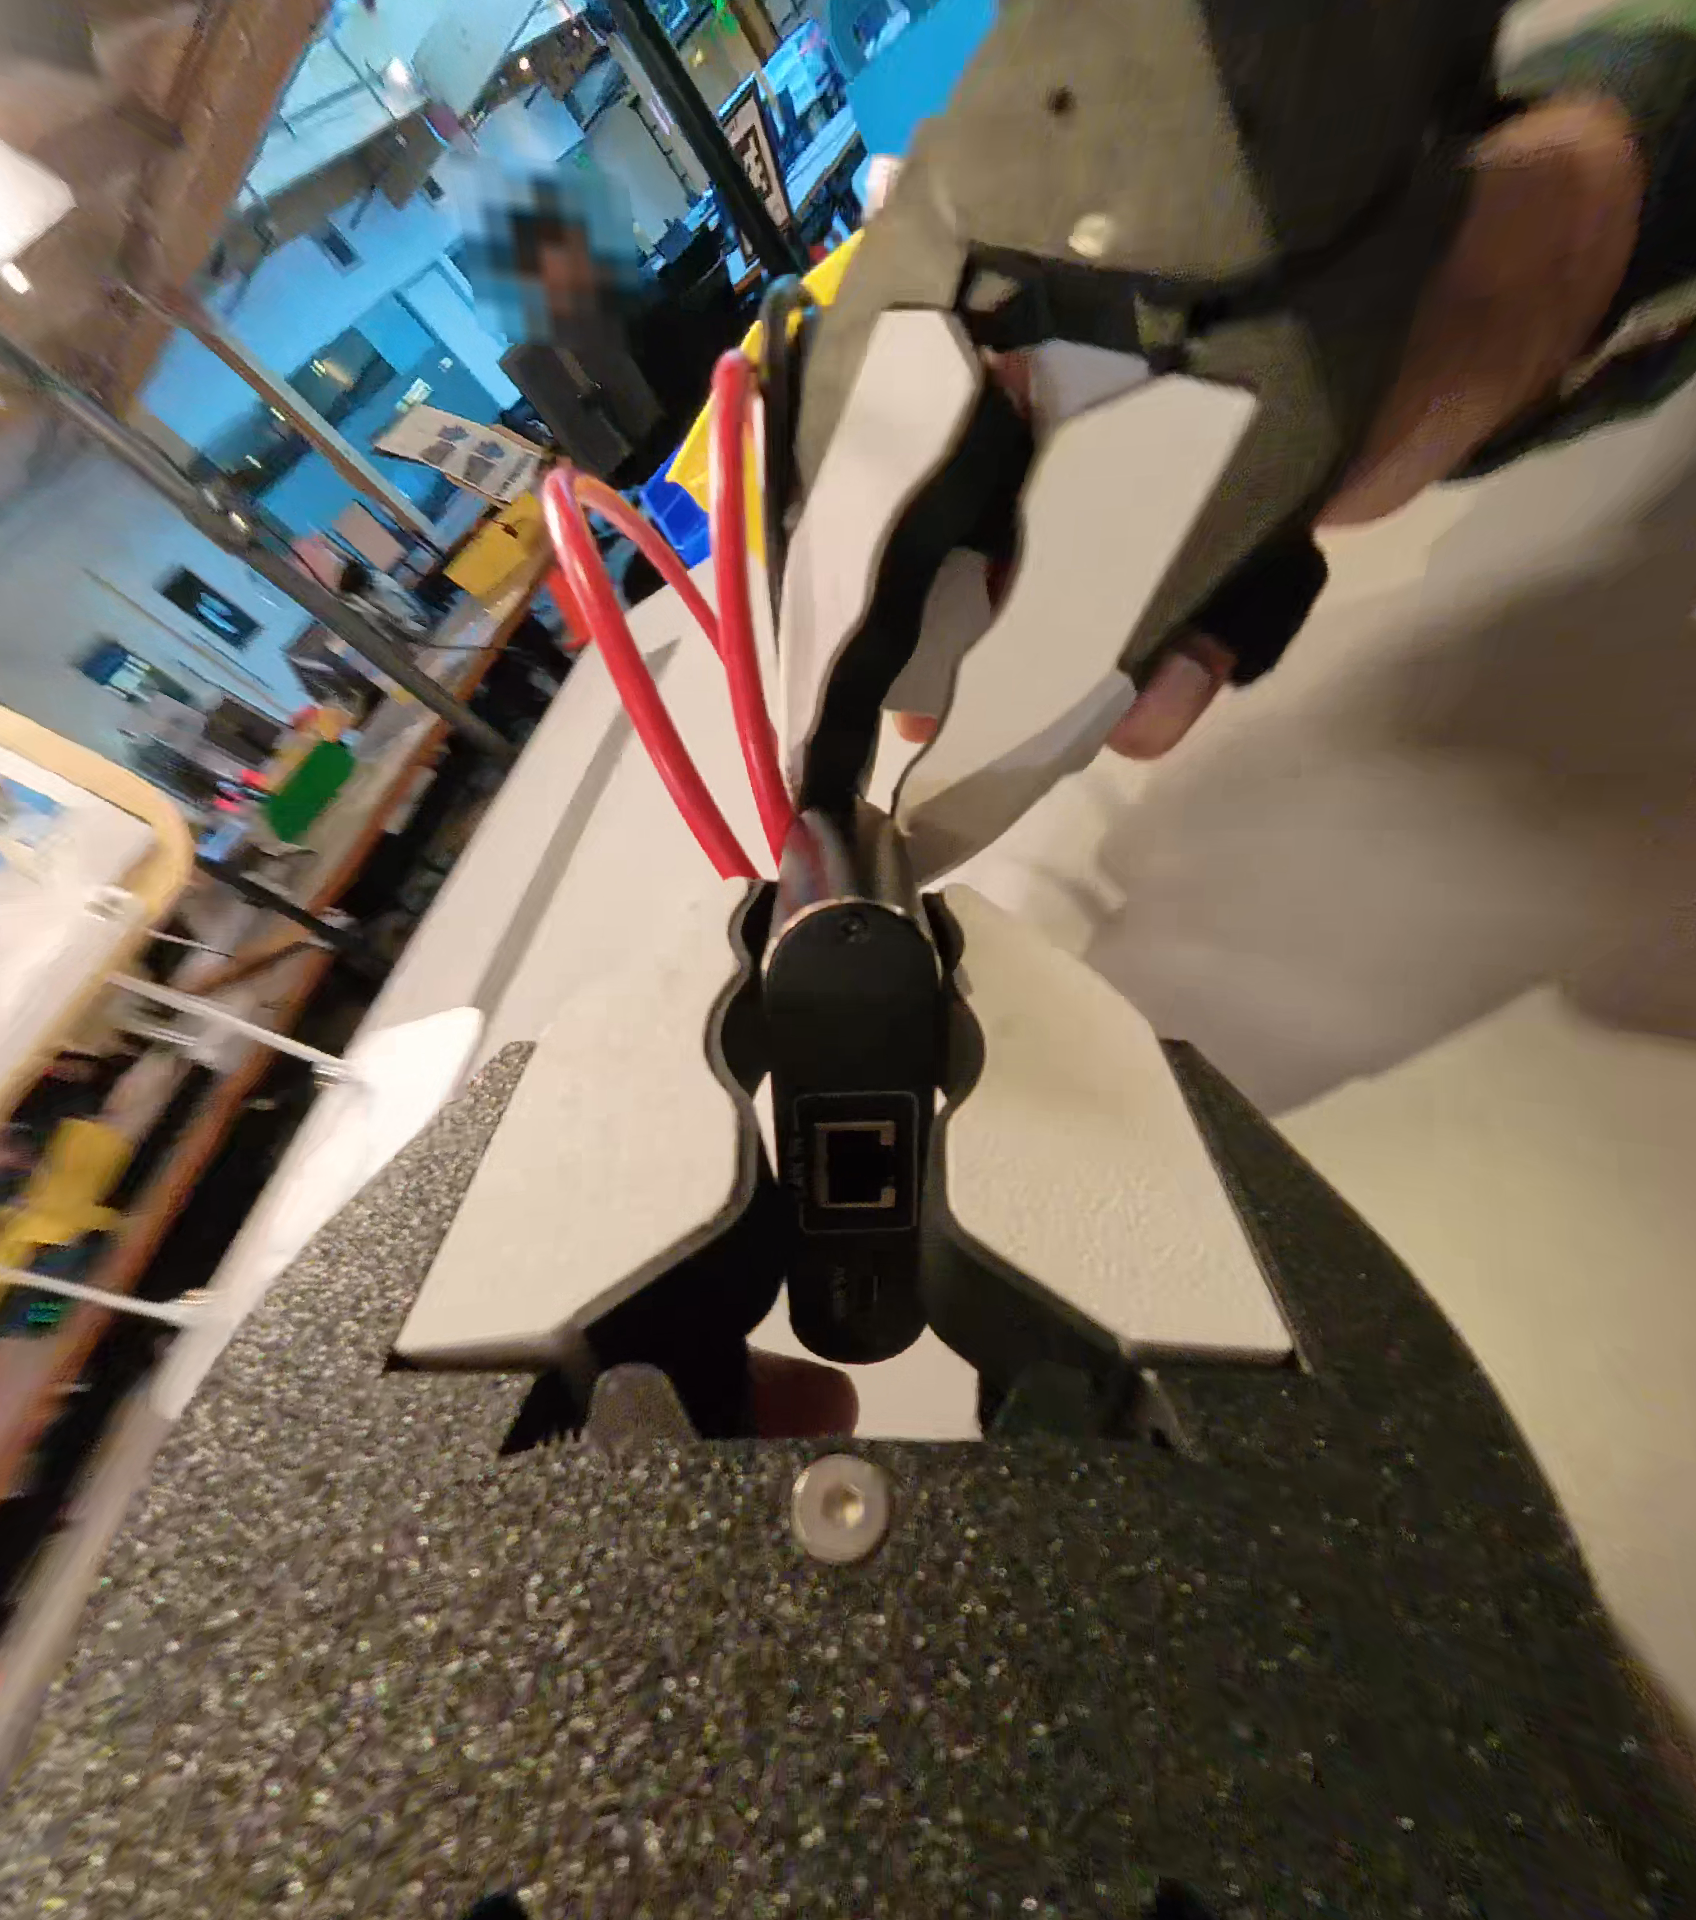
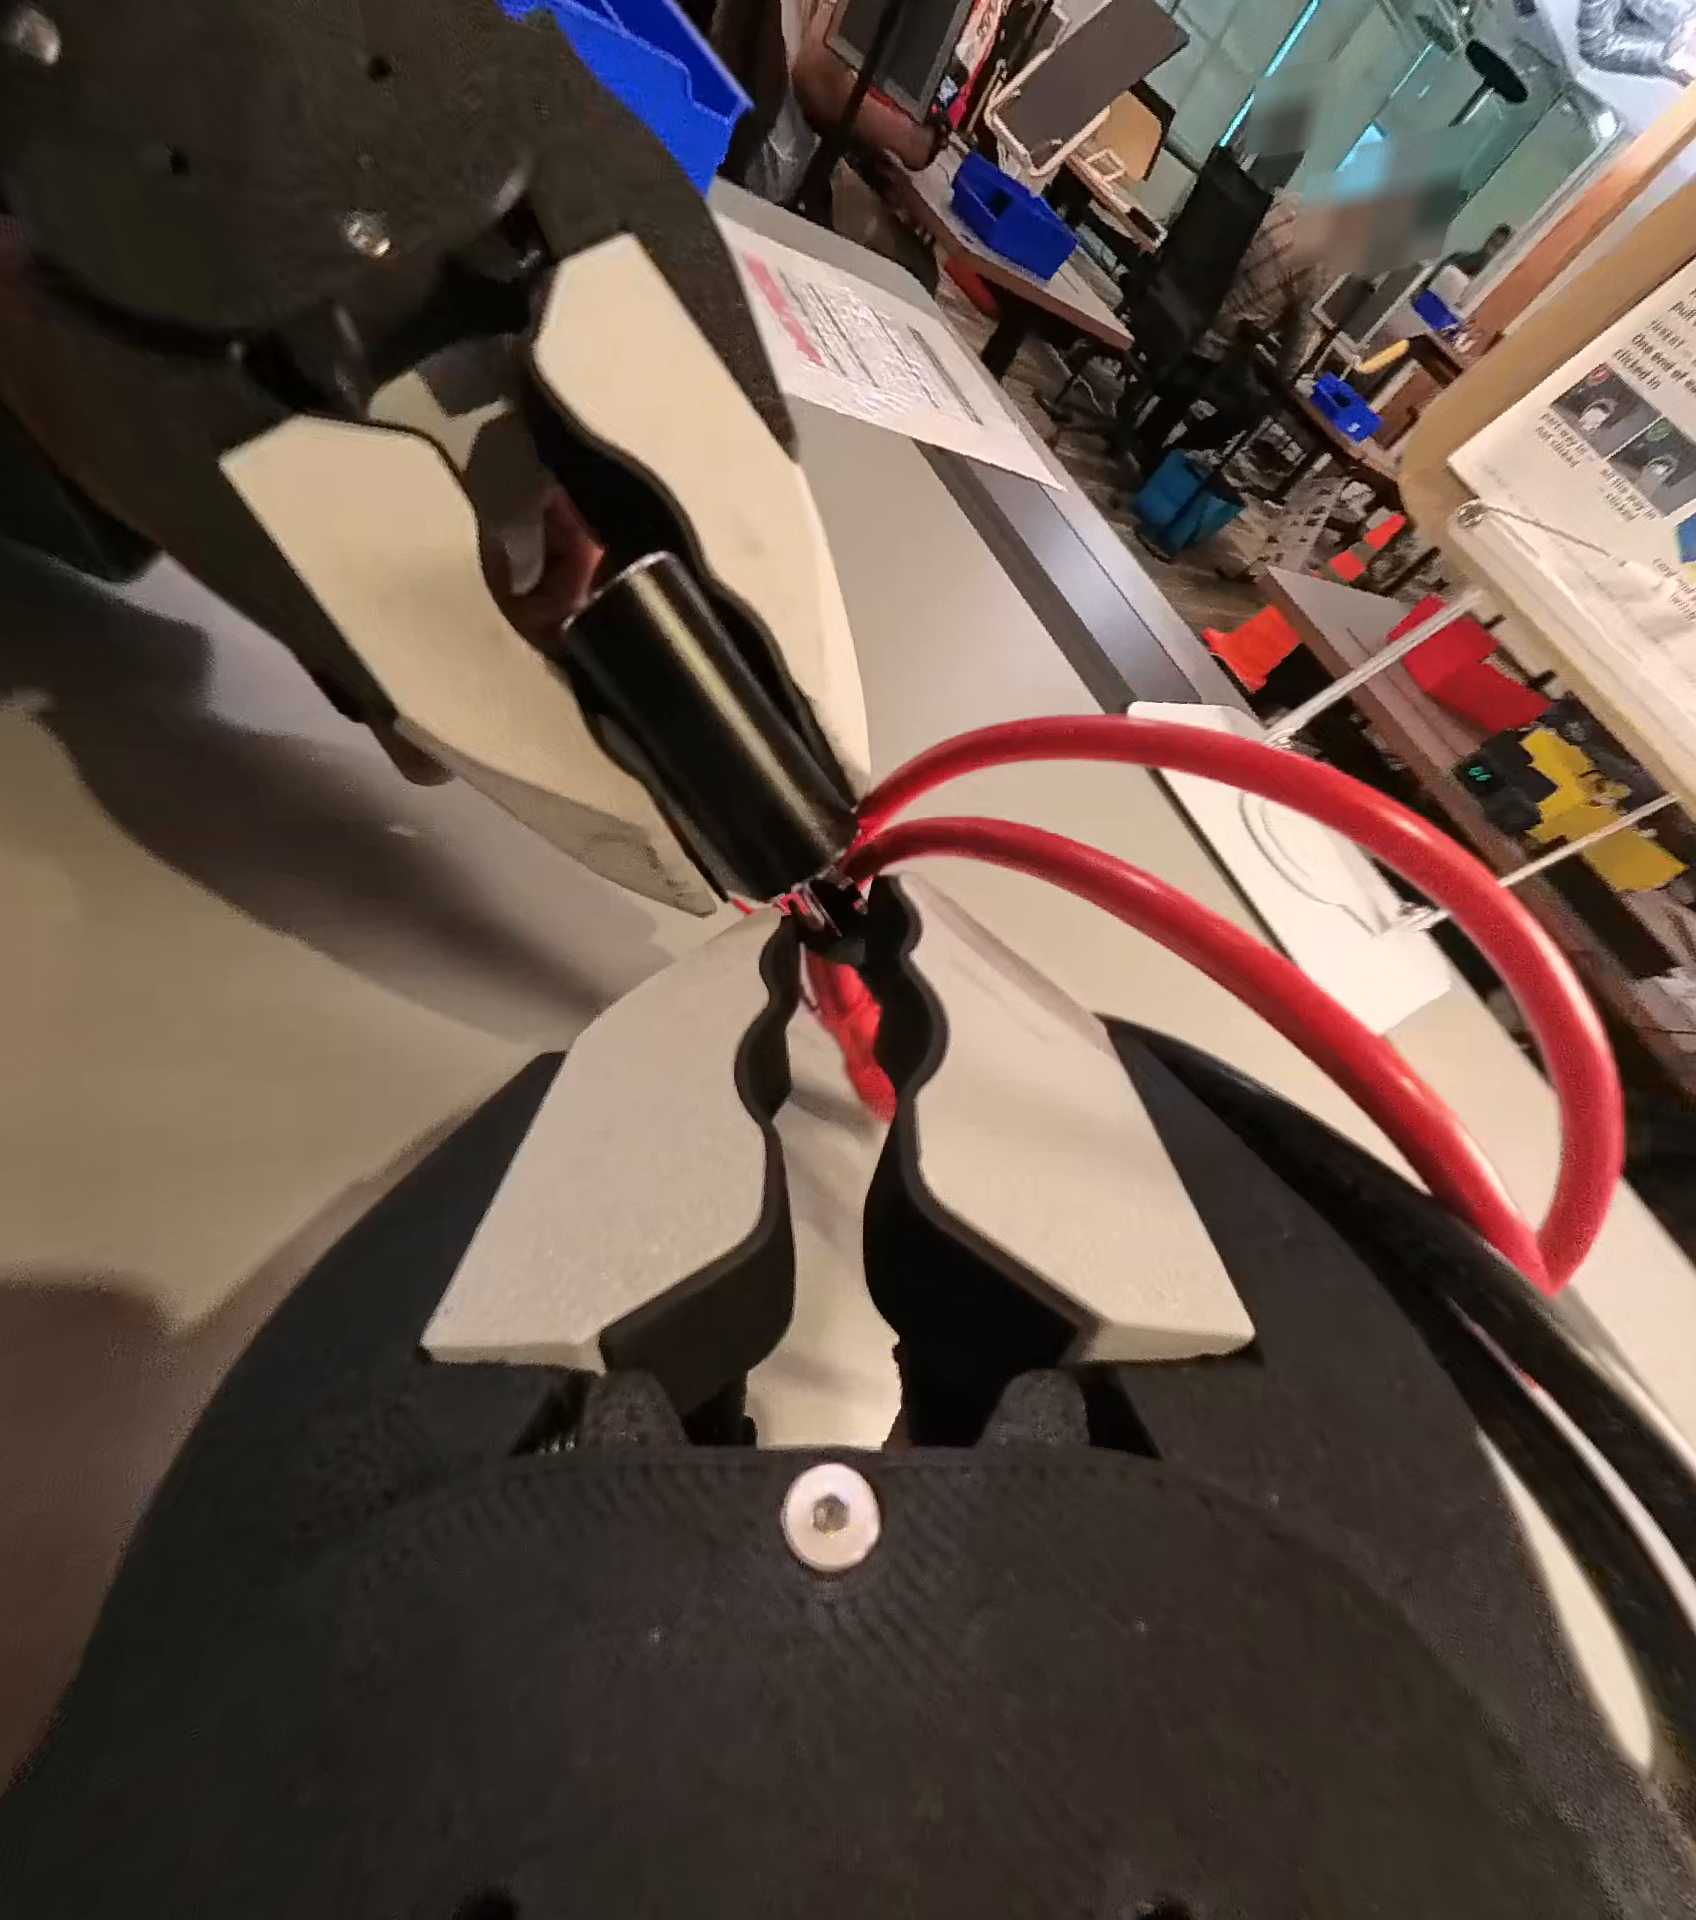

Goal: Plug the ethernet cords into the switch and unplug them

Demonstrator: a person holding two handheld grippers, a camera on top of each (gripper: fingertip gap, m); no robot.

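Observation:
My left gripper (image 1: 844,914) is shut on the black switch (image 1: 849,1143), held in the air with one empty port facing the camera. Red ethernet cords (image 1: 646,675) loop out of its far end. My right gripper (image 2: 833,925) is shut on the plug end of a red cord (image 2: 849,1029), right at the switch's far face (image 2: 698,727). Two red cords (image 2: 1343,790) arc off to the right. In the left wrist view the right gripper (image 1: 854,790) comes in from above, tip to tip with mine. In the right wrist view the left gripper (image 2: 782,842) shows at upper left.
A white table (image 1: 1550,1247) lies below both grippers. A sheet of paper (image 2: 885,353) lies on its far part. An instruction board on a wooden stand (image 2: 1654,468) is at the right edge. A black cable (image 2: 1446,1403) runs along my right gripper. A gloved hand (image 1: 1446,364) holds the right gripper. Only a small space, under 4 cm, lies between the two pairs of fingers.

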